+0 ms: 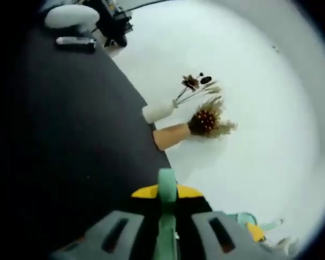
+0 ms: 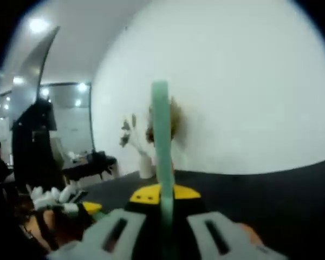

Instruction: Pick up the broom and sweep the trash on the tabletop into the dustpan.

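My left gripper is shut on a short green handle whose end pokes just past the jaws, over the black tabletop. My right gripper is shut on a longer green handle that rises straight up the view above the same tabletop. The head of each tool is hidden, so I cannot tell which is the broom and which the dustpan. The other gripper, with yellow and teal parts, shows at the lower right of the left gripper view. No trash is visible.
A white vase and a tan vase with dried flowers stand at the table's edge against a white wall. A dark flat object and a white object lie at the far end. A person in black stands at the left.
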The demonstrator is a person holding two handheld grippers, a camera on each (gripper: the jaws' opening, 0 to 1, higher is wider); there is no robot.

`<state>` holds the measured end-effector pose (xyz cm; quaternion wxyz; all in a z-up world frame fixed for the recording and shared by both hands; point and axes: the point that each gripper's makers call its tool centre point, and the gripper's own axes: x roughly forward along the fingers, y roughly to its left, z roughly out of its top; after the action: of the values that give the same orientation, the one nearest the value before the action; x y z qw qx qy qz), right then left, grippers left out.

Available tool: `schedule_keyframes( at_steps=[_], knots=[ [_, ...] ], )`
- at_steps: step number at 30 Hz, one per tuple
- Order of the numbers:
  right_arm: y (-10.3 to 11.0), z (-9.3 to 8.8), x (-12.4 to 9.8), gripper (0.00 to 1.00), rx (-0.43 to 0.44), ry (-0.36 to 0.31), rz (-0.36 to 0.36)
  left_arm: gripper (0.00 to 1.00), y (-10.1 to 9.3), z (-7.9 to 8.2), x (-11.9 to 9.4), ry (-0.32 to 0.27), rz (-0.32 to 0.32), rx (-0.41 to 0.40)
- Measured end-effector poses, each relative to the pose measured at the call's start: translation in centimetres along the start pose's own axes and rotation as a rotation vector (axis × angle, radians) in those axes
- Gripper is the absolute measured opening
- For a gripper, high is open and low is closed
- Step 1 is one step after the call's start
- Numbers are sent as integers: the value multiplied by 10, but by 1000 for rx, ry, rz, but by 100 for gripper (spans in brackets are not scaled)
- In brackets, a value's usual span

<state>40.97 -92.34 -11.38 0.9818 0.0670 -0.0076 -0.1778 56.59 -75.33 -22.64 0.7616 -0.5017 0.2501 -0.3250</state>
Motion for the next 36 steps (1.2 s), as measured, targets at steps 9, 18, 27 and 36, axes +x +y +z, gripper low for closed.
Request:
schedule_keyframes(
  at_steps=[9,18,27,36],
  knots=[
    [-52,-19,12,5,-201,106,-113,10,-9,-21,21,10,3,4],
    [-64,-59,32,5,-274,175,-126,10,-13,-31,31,13,-6,25],
    [-31,-80,46,5,-369,222,-88,10,-13,-32,30,18,-10,32],
    [-7,-50,49,5,-393,181,-49,10,-13,-32,30,24,-8,23]
  ],
)
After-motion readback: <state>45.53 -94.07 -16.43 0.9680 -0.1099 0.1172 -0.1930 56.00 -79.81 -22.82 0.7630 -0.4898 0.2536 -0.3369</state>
